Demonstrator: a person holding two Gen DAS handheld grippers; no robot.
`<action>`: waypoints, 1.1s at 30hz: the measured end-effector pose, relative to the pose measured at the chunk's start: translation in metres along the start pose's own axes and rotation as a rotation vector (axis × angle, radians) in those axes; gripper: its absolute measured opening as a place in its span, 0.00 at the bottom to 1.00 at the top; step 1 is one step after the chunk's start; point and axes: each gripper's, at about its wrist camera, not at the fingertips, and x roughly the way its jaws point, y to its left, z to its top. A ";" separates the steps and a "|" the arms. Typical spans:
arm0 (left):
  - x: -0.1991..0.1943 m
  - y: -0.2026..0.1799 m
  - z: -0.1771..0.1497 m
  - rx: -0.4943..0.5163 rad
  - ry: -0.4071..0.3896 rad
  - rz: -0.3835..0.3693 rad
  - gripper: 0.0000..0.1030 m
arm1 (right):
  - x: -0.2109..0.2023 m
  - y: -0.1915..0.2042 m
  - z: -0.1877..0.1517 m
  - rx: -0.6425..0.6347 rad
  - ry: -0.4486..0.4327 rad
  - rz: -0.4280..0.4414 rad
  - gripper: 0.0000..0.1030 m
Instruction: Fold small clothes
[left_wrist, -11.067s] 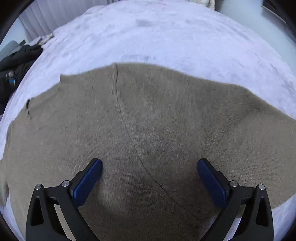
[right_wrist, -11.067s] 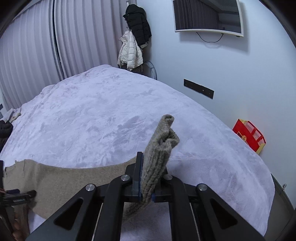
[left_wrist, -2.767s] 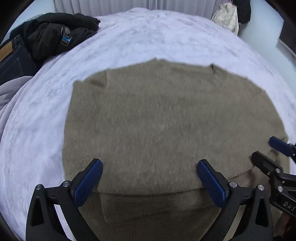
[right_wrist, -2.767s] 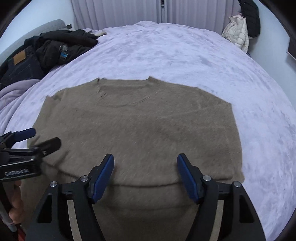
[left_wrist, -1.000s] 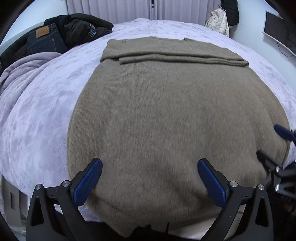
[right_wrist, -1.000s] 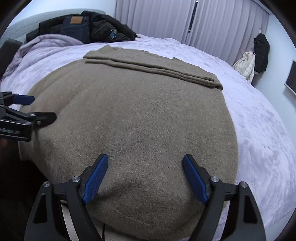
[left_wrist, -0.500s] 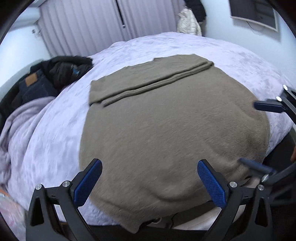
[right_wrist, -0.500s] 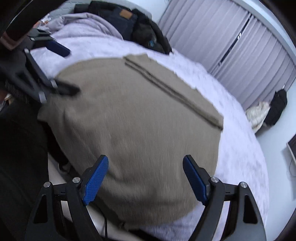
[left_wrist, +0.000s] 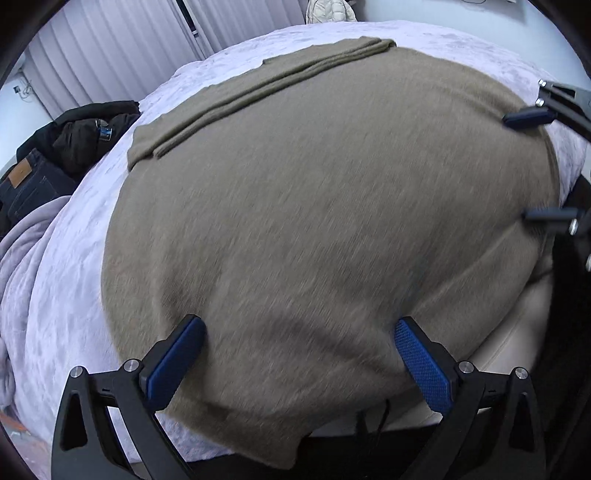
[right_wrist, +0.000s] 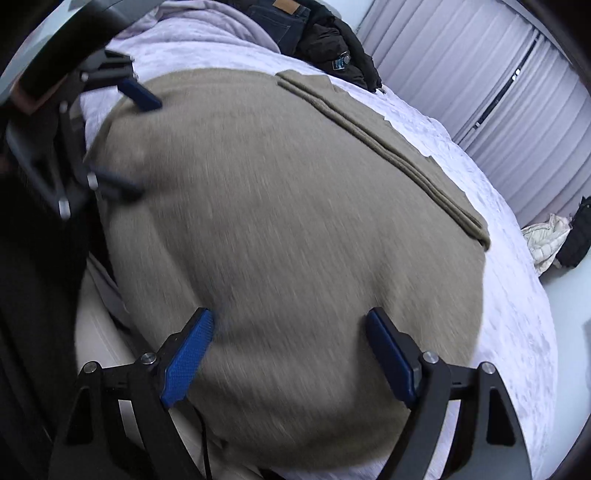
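A brown sweater (left_wrist: 314, 206) lies spread on the lavender bed (left_wrist: 55, 314), its far end folded over in a band and its near hem draping over the bed's edge. The left hand-held gripper (left_wrist: 295, 354) and the right hand-held gripper (right_wrist: 291, 354) both hover at that hem, fingers spread wide, gripping nothing.

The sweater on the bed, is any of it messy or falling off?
Yes. The near edge of the sweater hangs over the edge of the bed and one corner droops lower than the rest. Its far end lies neatly folded in flat layers. Both grippers, left and right, are open and hold nothing.
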 end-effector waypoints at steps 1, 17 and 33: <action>0.000 0.001 -0.005 0.004 0.004 0.009 1.00 | -0.002 -0.002 -0.008 -0.017 0.003 -0.011 0.83; -0.046 0.021 0.035 -0.100 -0.107 -0.009 1.00 | -0.047 -0.021 0.016 0.004 -0.062 -0.009 0.84; -0.018 0.067 -0.019 -0.257 0.036 -0.078 1.00 | -0.010 -0.072 -0.010 0.302 0.015 0.010 0.84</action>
